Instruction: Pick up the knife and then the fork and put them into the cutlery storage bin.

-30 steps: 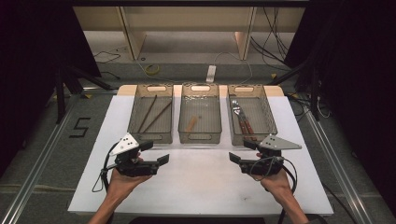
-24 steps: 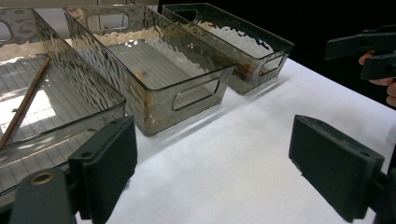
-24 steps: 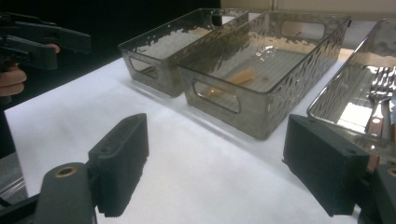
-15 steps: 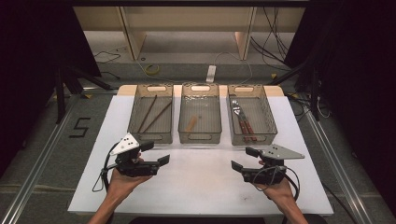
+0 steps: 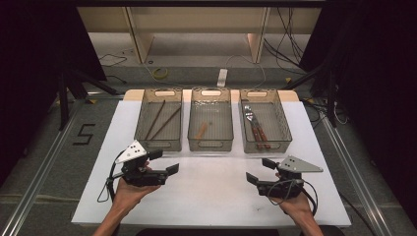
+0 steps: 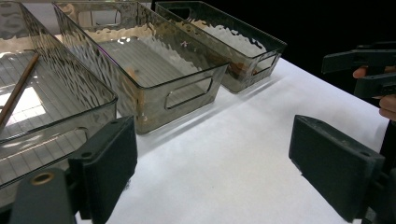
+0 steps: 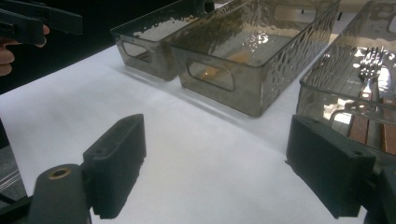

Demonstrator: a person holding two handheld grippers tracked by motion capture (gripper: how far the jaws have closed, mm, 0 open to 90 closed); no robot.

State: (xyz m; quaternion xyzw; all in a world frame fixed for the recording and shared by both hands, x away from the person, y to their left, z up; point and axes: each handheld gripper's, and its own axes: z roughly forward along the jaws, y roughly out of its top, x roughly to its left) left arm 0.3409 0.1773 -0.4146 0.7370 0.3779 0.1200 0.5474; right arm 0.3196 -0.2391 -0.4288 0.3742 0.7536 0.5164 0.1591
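Left tool jaws apart and empty, right tool likewise, 3 bins along worktop far edge

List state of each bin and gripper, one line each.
Left bin: upright, holds two brown sticks.
Middle bin: upright, holds one small brown piece.
Right bin: upright, holds fork and a second utensil, wooden handles.
Left gripper: open, empty, above the table.
Right gripper: open, empty, above the table.
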